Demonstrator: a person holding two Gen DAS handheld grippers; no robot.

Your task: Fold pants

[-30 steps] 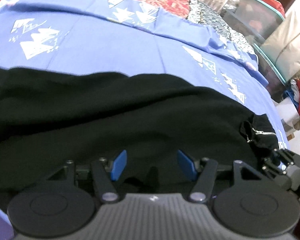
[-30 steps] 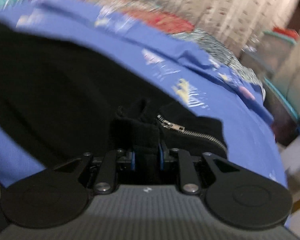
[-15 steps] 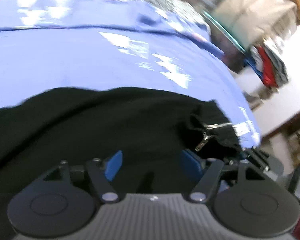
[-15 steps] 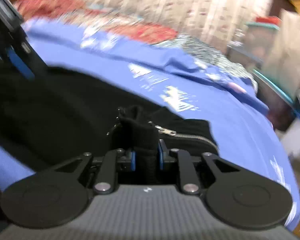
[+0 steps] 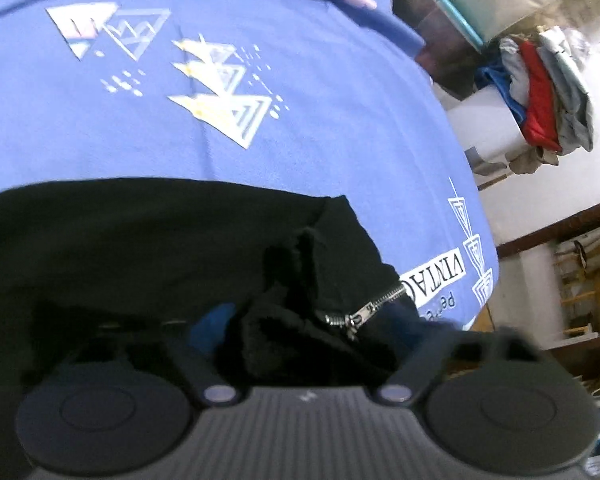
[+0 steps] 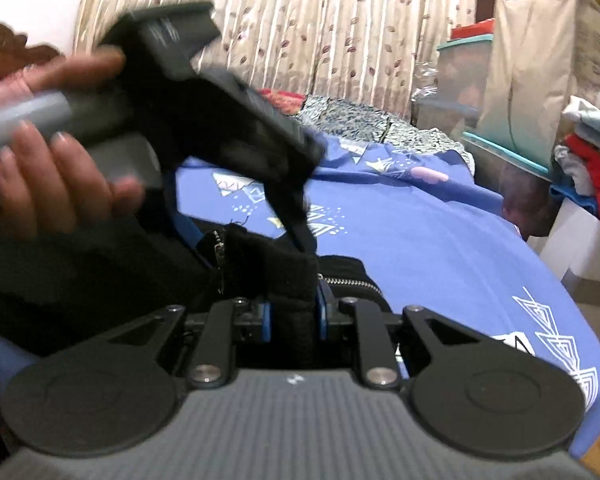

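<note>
Black pants [image 5: 140, 248] lie spread on a blue printed bedsheet [image 5: 300, 140]. Their zipper end [image 5: 364, 312] is bunched up and lifted. My right gripper [image 6: 292, 312] is shut on that bunch of black cloth [image 6: 284, 272], beside the zipper [image 6: 352, 282]. In the right wrist view, a hand [image 6: 52, 184] holds my left gripper [image 6: 244, 232], which comes down over the top of the same bunch. Its jaws are closing with the cloth between them. In its own view the left gripper [image 5: 312, 328] is blurred. One blue pad [image 5: 212, 324] shows and the other is hidden by cloth.
The bed's right edge [image 5: 484, 240] drops off close to the zipper end. Beyond it stand plastic storage bins [image 6: 464, 76] and a stack of folded clothes [image 5: 540, 92]. A patterned curtain [image 6: 300, 20] hangs behind the bed.
The left gripper swept right along the pants to the zipper end, and its jaws narrowed around the bunch. The right gripper kept its hold, rolled and rose a little.
</note>
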